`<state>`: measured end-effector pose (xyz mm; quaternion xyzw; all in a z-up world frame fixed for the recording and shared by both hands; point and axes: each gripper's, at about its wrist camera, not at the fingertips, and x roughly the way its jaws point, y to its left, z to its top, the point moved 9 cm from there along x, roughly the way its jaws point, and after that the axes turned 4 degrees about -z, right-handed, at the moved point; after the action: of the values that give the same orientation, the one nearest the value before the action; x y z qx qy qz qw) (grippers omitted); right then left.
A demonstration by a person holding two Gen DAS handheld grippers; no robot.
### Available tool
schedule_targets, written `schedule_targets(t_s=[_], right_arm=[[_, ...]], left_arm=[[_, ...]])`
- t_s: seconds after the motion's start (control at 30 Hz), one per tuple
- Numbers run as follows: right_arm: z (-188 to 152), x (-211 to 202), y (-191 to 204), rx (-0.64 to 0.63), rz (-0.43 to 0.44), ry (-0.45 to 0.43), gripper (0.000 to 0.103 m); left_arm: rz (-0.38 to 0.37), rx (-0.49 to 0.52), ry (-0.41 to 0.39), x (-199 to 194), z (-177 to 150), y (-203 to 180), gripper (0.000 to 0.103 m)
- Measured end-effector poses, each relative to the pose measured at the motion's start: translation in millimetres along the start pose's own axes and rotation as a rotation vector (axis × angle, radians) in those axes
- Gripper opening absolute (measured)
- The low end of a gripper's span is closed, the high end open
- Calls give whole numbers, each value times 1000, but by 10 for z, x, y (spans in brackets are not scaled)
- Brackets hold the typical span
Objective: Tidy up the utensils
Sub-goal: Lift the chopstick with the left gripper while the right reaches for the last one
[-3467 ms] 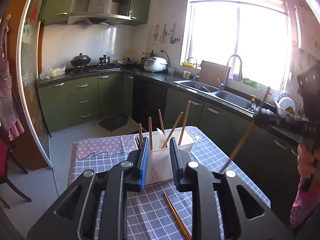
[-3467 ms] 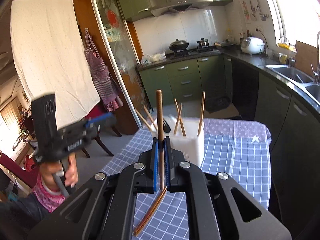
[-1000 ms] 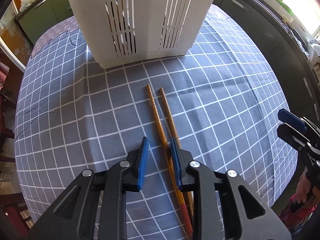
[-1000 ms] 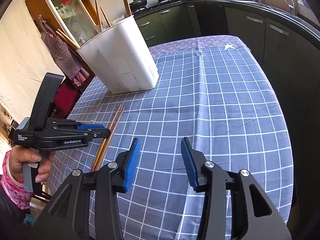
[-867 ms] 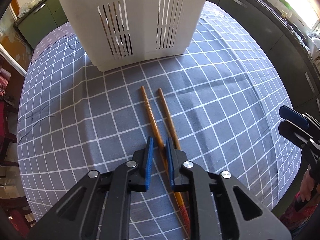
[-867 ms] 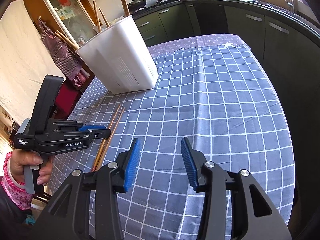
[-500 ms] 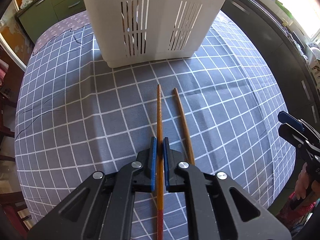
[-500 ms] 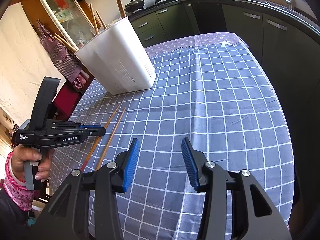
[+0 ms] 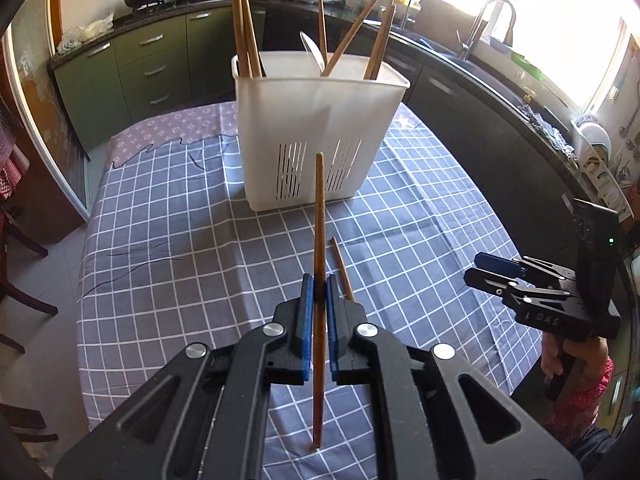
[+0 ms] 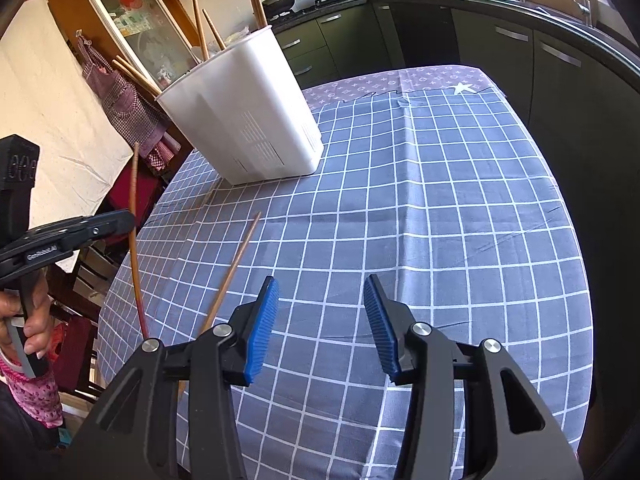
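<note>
Now the left gripper [image 9: 317, 300] is pinching one slim wooden chopstick [image 9: 319, 216] above the checked tablecloth [image 9: 168, 240], a second chopstick [image 10: 232, 272] is lying near its left edge before the slotted white plastic basket [image 9: 316, 128], and the right gripper [image 10: 320, 320] is gaping empty.

Left wrist view: sits behind left tongs [image 9: 317, 300], raised above near edge of tabletop [image 9: 168, 240], looks across toward white utensil basket [image 9: 320, 128] and kitchen cabinets beyond.
Right wrist view: behind right tongs [image 10: 320, 320], lower and closer to cloth, faces across tabletop [image 10: 440, 200] from near right edge.
Shared: basket [image 10: 244, 112], loose chopstick [image 9: 341, 268] [image 10: 232, 268], checked cloth; each view catches other tongs at frame edge.
</note>
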<state>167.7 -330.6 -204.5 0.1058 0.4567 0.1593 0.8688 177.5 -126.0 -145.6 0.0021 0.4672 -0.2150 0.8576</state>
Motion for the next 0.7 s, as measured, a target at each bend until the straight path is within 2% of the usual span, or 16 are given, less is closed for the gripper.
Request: schedule_targets(t_s=[0.27,0.4,0.57,0.7], right_arm=[[-4,120,167,-55,-34,53,46],[37,270,290,-90,-65,97,46],[94,513,597,-125,-39,158,46],[86,798,833,-165,-59,228,44]], left_arm=[[7,47,-123,-436,-85,-4,6],[-13,39,-152,-550,-141,26,6],[-14,39,-197,-705,-202,108,6],[-24,38,-213,-770,-228,149,6]])
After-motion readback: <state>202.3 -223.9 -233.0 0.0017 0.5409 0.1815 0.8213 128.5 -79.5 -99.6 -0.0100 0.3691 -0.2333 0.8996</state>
